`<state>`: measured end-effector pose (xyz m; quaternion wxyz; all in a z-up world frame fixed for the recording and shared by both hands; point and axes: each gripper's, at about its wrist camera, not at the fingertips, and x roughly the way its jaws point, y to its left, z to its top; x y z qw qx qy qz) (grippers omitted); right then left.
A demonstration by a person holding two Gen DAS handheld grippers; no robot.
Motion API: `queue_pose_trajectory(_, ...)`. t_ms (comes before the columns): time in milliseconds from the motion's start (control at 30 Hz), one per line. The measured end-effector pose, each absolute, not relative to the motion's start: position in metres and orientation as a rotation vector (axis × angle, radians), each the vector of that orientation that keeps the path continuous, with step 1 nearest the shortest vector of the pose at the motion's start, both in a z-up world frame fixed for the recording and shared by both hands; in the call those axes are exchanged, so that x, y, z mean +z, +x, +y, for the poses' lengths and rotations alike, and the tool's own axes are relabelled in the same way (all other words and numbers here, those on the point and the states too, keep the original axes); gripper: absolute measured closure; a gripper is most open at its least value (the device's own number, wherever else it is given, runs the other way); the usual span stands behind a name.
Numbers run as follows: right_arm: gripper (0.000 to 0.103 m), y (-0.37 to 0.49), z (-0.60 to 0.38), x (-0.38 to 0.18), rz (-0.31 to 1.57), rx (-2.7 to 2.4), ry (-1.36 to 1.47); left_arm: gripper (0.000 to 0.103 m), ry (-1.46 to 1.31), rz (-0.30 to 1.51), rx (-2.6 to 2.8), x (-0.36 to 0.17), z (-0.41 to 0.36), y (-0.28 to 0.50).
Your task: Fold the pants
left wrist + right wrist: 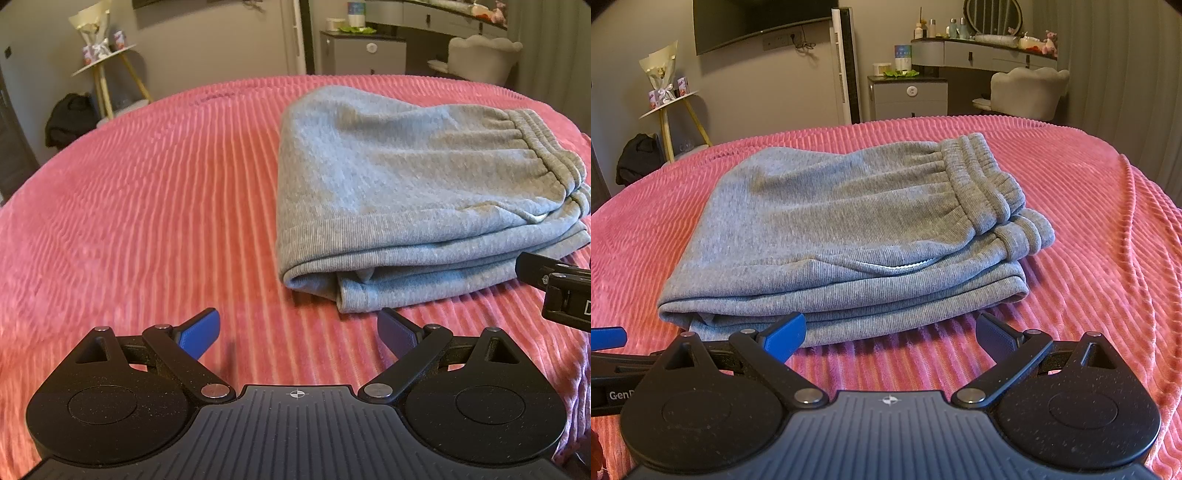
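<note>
apparently the folding itself is close to done: the grey pants (849, 229) lie as a compact stacked bundle on the pink bed cover (1089, 258), several layers deep, with the gathered elastic waistband (982, 181) on top at the far right side and a rounded fold at the near left corner. both tools are off the cloth. the right tool (892, 334) sits just in front of the bundle's near edge with its blue fingers spread apart and nothing between them; the left tool (299, 334) is likewise spread apart and empty, over bare cover to the left of the bundle, near its front corner. in my judgement the step in hand is the release and check after the last fold. if anything remains, it calls for a light tidy: pressing the top layer flat or nudging the loose inner flap at the near left corner so the edges line up, without dragging the stack out of square.

the pants are a soft, thick knit, sweatpant-like, with fine ribbing along the hem band and a short pale zip or trim line showing along the front edge. such fabric should hold a fold but stay puffy. the bed cover is plush with raised parallel ridges, so the bundle may grip it rather than slide
</note>
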<state>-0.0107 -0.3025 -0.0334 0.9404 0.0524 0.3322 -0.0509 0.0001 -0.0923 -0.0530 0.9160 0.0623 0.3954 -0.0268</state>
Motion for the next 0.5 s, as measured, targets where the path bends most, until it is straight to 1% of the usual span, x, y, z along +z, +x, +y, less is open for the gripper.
queue_pose_trajectory(500,0.004,-0.0114,-0.3039,-0.0330,0.678,-0.107,0.112,0.006,0.130,0.796,-0.068,-0.0515,-0.0920,-0.0027)
